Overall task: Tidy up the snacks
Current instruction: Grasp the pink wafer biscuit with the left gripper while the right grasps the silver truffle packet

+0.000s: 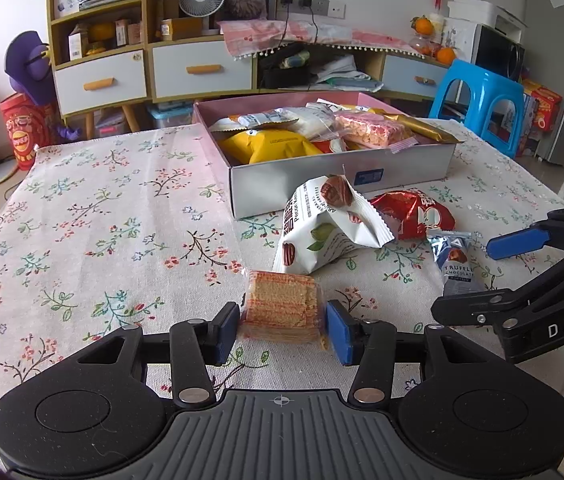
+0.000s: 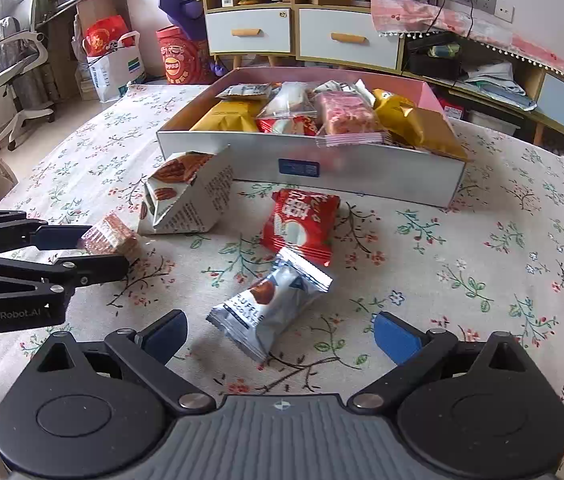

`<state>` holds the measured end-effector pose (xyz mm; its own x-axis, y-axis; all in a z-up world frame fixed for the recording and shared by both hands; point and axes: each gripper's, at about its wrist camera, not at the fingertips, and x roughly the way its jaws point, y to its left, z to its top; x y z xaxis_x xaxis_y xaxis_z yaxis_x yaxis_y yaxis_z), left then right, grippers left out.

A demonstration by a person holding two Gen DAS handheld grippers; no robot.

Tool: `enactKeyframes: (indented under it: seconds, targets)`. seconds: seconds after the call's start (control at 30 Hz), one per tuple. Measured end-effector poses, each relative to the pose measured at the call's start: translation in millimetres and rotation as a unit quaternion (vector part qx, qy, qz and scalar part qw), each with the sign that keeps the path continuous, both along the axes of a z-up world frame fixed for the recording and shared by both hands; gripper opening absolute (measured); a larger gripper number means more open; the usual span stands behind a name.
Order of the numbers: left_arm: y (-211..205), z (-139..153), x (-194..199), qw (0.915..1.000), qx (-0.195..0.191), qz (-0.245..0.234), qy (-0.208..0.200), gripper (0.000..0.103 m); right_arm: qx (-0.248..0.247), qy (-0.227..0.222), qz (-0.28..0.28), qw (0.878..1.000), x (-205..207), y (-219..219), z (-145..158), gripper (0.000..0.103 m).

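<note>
- Wafer pack (image 1: 282,306), clear-wrapped, sits on the flowered tablecloth (image 1: 94,216) between the blue pads of the left gripper (image 1: 282,330); the left pad looks to touch the wrapper, while at the right pad whether there is a sliver of a gap is hard to make out, so whether the pack is actually clamped cannot be told.
- In the right wrist view the same wafer pack (image 2: 112,236) is half hidden behind the left gripper's fingers (image 2: 62,238), and only its far end shows.
- Right gripper (image 2: 280,336) stands wide apart and holds nothing; the silver truffle chocolate packet (image 2: 272,306) lies on the cloth between its fingers, nearer the left one, touching neither.
- From the left wrist view that packet (image 1: 458,262) is partly covered by the right gripper's arm, and its print is cut off.
- Just beyond it lies a red snack packet (image 2: 302,222), its near edge touching or overlapping the silver packet's far seal.
- A white pecan bag (image 2: 186,196) lies left of the red one, its top leaning on the box wall.
- The open box (image 2: 362,164) stands farthest, crowded with yellow, gold and pink packs; its labels are too small to read.
- Bare cloth spreads wide to the left of the box and to the right of the packets.
</note>
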<state>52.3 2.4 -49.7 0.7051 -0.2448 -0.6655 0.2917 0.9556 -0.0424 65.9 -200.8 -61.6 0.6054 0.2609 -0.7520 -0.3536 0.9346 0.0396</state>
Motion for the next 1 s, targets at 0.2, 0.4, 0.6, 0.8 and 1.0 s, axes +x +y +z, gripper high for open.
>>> enactKeyframes:
  seconds: [0.2,0.4,0.6,0.8,1.0]
  targets:
    - [-1,-1,0,1.0000,0.002,0.000,0.000,0.048,-0.002,-0.003,-0.002,1.000,1,3,0,0.085]
    - [-1,0,0,1.0000,0.003,0.000,0.000,0.048,-0.005,-0.008,-0.002,1.000,1,3,1,0.074]
    - [-1,0,-1,1.0000,0.005,-0.001,-0.002,0.045,-0.003,-0.018,0.006,1.000,-1,3,4,0.050]
    - [-3,2,-2,1.0000,0.009,-0.002,0.001,0.042,0.003,-0.016,0.012,1.000,-2,2,9,0.023]
    - [-1,8,-1,1.0000,0.001,0.001,0.003,0.041,0.016,-0.014,0.013,1.000,-1,-2,17,0.017]
